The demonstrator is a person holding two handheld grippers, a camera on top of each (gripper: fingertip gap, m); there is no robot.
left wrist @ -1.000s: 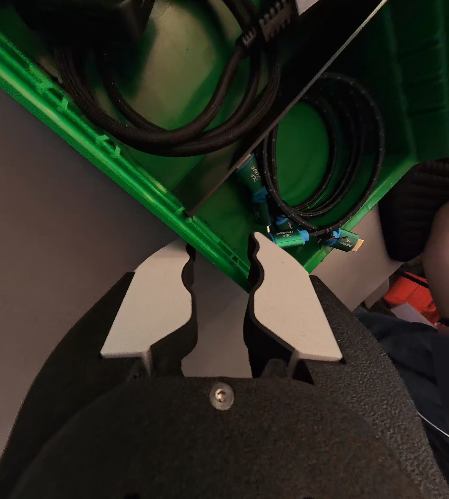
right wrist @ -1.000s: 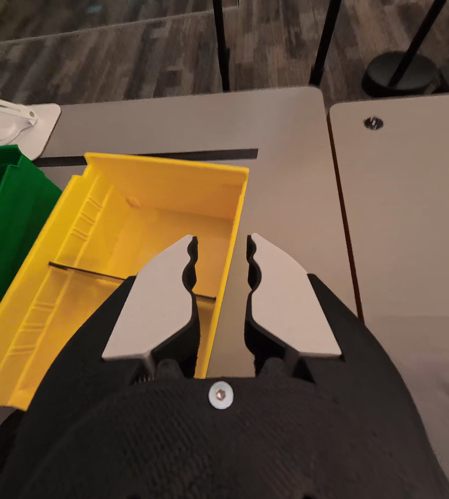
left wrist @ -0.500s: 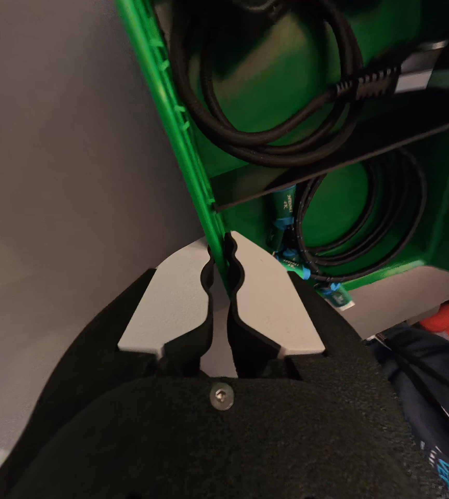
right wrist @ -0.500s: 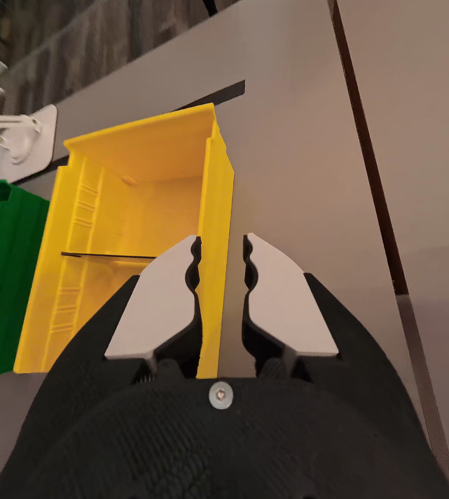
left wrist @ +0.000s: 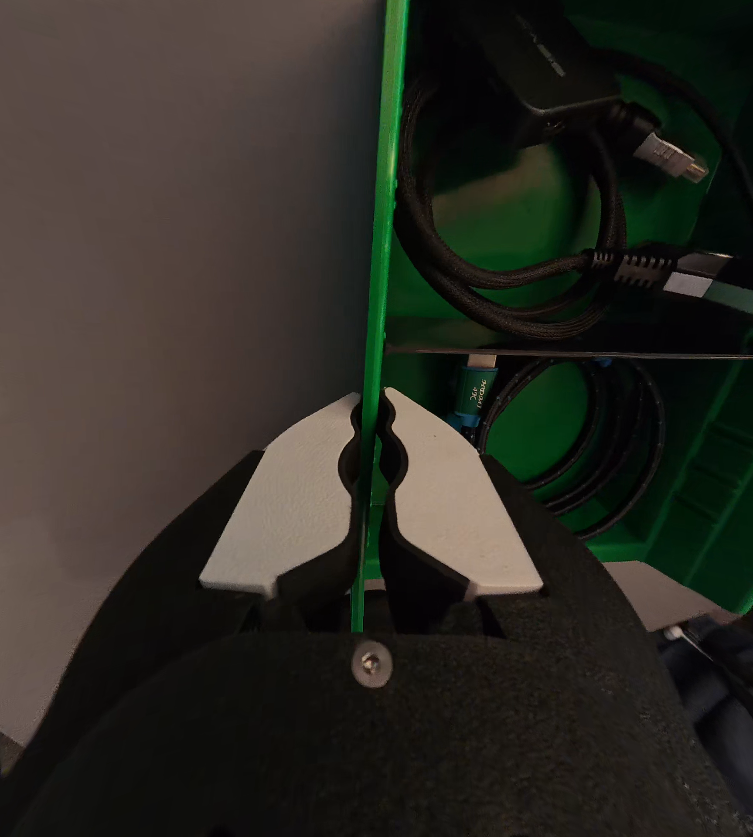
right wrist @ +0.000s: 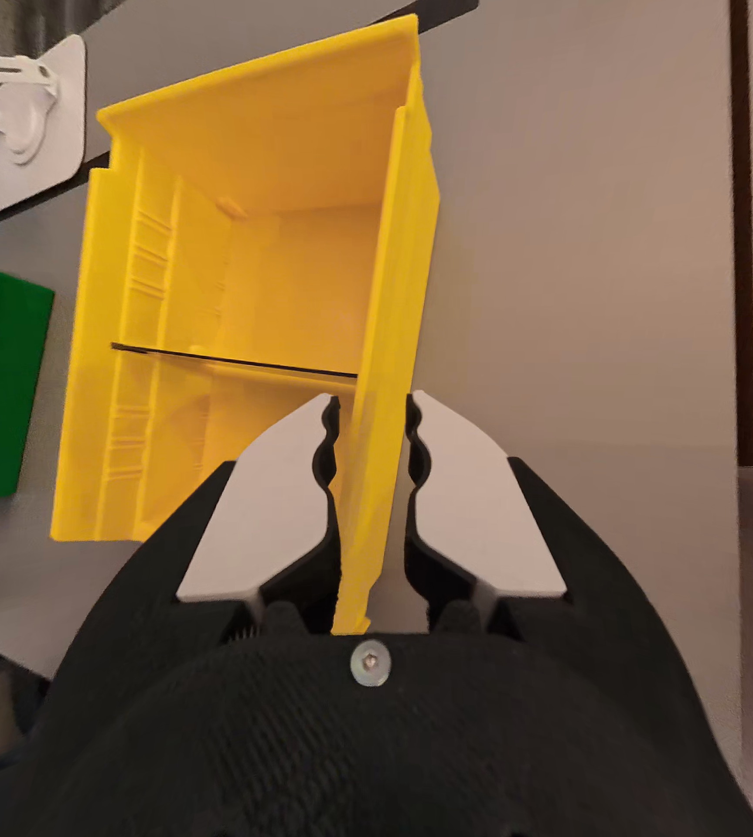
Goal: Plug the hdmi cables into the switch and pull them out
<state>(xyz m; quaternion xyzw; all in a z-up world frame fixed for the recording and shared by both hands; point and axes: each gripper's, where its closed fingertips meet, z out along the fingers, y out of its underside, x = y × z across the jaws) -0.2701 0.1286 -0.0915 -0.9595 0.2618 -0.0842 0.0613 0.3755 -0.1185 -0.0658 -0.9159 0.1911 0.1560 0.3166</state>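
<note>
The HDMI switch (left wrist: 546, 68), a black box, lies in the far compartment of the green bin (left wrist: 381, 226), with a thick black braided cable (left wrist: 451, 267) coiled beside it; that cable's grey-tipped plugs (left wrist: 664, 156) lie loose on the bin floor, not seated in the switch. A thin dark divider (left wrist: 569, 353) crosses the bin, and in the near compartment sits a second coiled cable (left wrist: 614, 453) with teal plugs (left wrist: 476, 389), one of them pointing at the divider.

The left gripper (left wrist: 371, 401) straddles the bin's left wall, its jaws pinched nearly together with the thin green rim caught between the black pads. To the left of that wall lies bare grey tabletop (left wrist: 139, 226).

To the right stands a yellow bin (right wrist: 252, 226) with its own dark divider; both its compartments look bare. The right gripper (right wrist: 372, 398) has its jaws set either side of the yellow bin's right wall, with a sliver of gap visible on each side, so they are around the wall and not clamped. The green bin's edge shows just left of the yellow one, and a white bracket (right wrist: 25, 122) rests on the far left of the table.
</note>
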